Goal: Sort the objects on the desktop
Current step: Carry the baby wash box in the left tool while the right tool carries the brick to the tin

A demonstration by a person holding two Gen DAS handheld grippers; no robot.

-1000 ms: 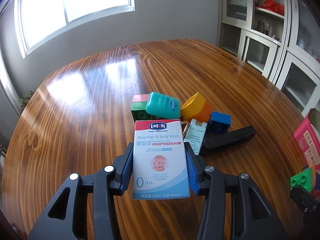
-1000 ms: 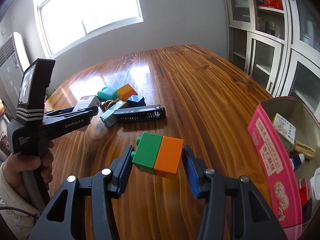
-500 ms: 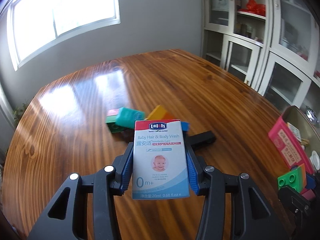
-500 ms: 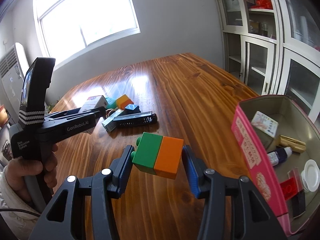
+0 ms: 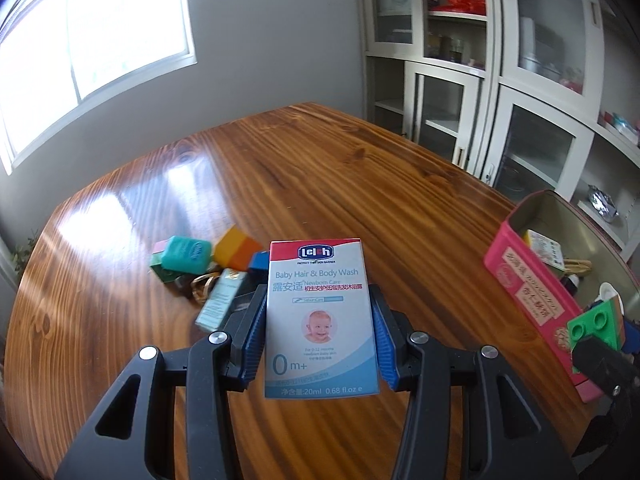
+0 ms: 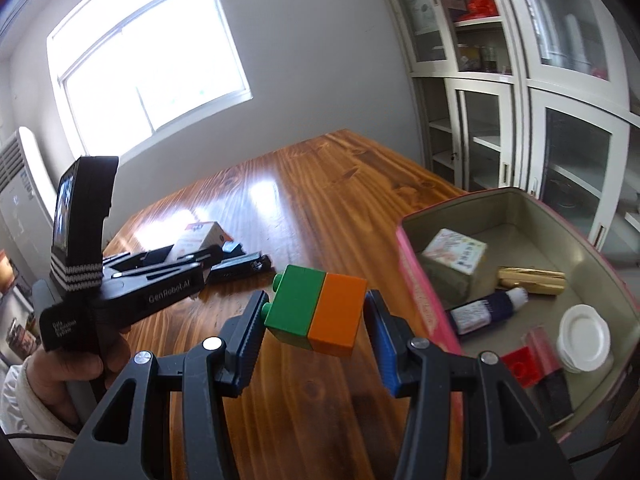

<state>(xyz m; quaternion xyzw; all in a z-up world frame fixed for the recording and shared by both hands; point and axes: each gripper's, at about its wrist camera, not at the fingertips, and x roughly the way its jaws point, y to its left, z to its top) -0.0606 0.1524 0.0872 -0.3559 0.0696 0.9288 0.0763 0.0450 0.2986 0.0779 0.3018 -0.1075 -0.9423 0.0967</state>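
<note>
My left gripper (image 5: 320,336) is shut on a white and blue baby wash box (image 5: 320,320), held upright above the wooden table (image 5: 280,168). In the right wrist view my right gripper (image 6: 314,320) is shut on a green and orange toy brick (image 6: 316,312), just left of the pink tin (image 6: 416,280). The tin (image 5: 532,292) stands open at the table's right edge and holds a small carton, a gold tube, a dark tube, a white lid and a red brick. The brick (image 5: 596,322) also shows at the right edge of the left wrist view.
A heap of loose things lies on the table behind the box: a teal soap box (image 5: 186,254), an orange brick (image 5: 236,252), a blue brick (image 5: 258,262), a pale carton (image 5: 222,298) and a black stapler (image 6: 240,268). White glass-door cabinets (image 5: 460,80) line the right wall.
Both grippers have swung to the right with their loads and risen a little. The pink tin has come into both views and the heap has slid away to the left.
</note>
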